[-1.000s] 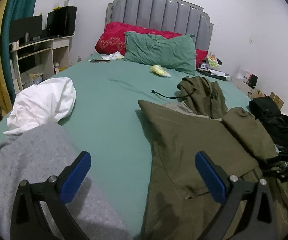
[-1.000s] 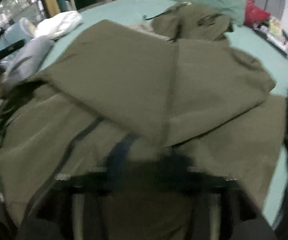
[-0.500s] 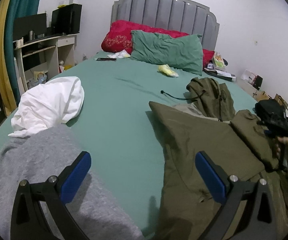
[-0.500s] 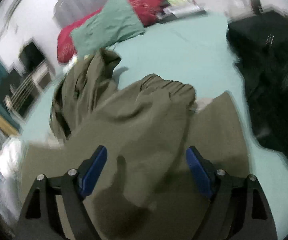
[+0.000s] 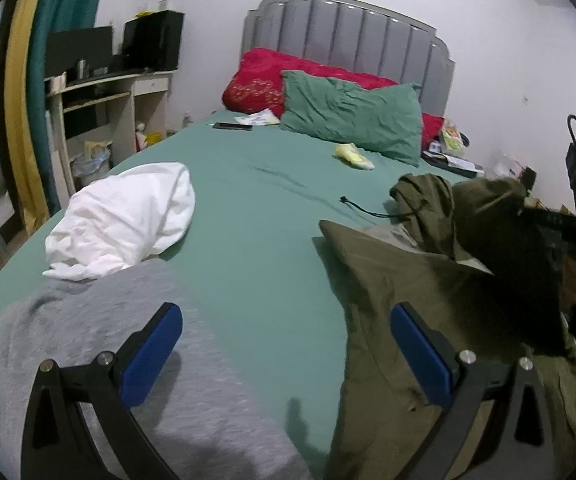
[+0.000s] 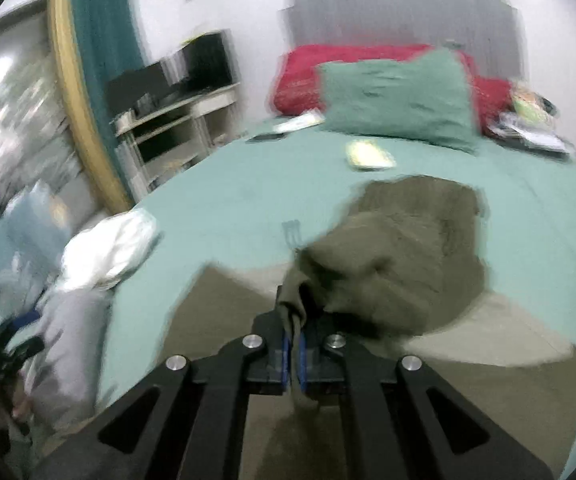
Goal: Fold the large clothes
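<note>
An olive green jacket (image 5: 416, 292) lies spread on the right side of the green bed (image 5: 248, 216). My left gripper (image 5: 288, 356) is open and empty above the bed's near edge, its right finger over the jacket's left side. My right gripper (image 6: 295, 356) is shut on a fold of the olive jacket (image 6: 400, 256) and holds it lifted above the bed. In the left wrist view the lifted part (image 5: 500, 216) rises at the right, beside the hand holding the right gripper. The right wrist view is blurred.
A grey garment (image 5: 100, 344) lies at the bed's near left with a white garment (image 5: 128, 216) behind it. A green pillow (image 5: 352, 120) and red pillow (image 5: 264, 80) sit at the headboard. A desk (image 5: 104, 96) stands left. Small items (image 5: 354, 156) lie on the sheet.
My right gripper went from open over the jacket to shut on a fold of it, and has lifted it. My left gripper stayed open and shifted only slightly.
</note>
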Tool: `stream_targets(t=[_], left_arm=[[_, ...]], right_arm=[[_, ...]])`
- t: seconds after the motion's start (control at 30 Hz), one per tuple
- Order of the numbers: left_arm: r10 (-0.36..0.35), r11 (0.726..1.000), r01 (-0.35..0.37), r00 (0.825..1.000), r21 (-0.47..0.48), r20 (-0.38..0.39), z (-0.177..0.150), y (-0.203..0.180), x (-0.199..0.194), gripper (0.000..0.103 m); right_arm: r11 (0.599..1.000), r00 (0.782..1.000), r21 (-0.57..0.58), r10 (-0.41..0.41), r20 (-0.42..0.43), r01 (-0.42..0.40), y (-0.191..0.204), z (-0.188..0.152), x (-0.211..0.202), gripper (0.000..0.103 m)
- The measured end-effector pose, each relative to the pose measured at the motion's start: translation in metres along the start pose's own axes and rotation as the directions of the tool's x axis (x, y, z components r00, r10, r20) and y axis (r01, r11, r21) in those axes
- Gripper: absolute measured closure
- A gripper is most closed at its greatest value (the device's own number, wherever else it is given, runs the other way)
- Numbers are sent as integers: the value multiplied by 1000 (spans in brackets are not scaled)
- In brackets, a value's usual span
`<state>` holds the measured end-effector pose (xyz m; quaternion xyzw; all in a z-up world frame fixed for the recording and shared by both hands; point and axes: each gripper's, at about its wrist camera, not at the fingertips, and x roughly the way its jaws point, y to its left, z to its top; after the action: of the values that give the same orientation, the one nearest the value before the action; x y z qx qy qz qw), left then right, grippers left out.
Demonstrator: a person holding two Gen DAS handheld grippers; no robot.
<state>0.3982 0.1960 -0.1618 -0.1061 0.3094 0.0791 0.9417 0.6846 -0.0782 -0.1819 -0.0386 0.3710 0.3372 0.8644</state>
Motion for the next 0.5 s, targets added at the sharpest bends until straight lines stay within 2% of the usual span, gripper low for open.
stream_targets(t=[0.07,0.13,0.23,0.3,0.37,0.4,0.43,0.5], left_arm=[[6,1000,-6,1000,-18,0,0,7,-1,0],[10,999,-10,1000,-31,-9,2,14,-1,0],[6,998,-7,1000,-57,-20,4,22,2,0],[-3,997,1,999,-75,-32,6,28,3,0],[-7,997,5,999,-83,-32,7,32,3,0],[-6,996,3,999,-85,-31,7,33,3,0],[-3,996,0,1000,-86,-31,7,34,4,0],[16,997,-19,999,-81,-32,7,36,7,0]], right_arm=[[998,993,-44,49,-103,-53,36,-11,23,82],[989,965,-47,126,-231,-140,64,-30,52,31],[977,927,-49,180,-328,-207,91,-61,71,29],[972,927,-53,201,-318,-229,88,-68,69,29],[972,944,-56,205,-258,-227,78,-66,52,29],[979,961,-53,181,-209,-196,64,-59,44,29],[986,973,-47,147,-178,-158,49,-52,47,29],[1000,993,-1,26,-111,-26,5,-35,38,29]])
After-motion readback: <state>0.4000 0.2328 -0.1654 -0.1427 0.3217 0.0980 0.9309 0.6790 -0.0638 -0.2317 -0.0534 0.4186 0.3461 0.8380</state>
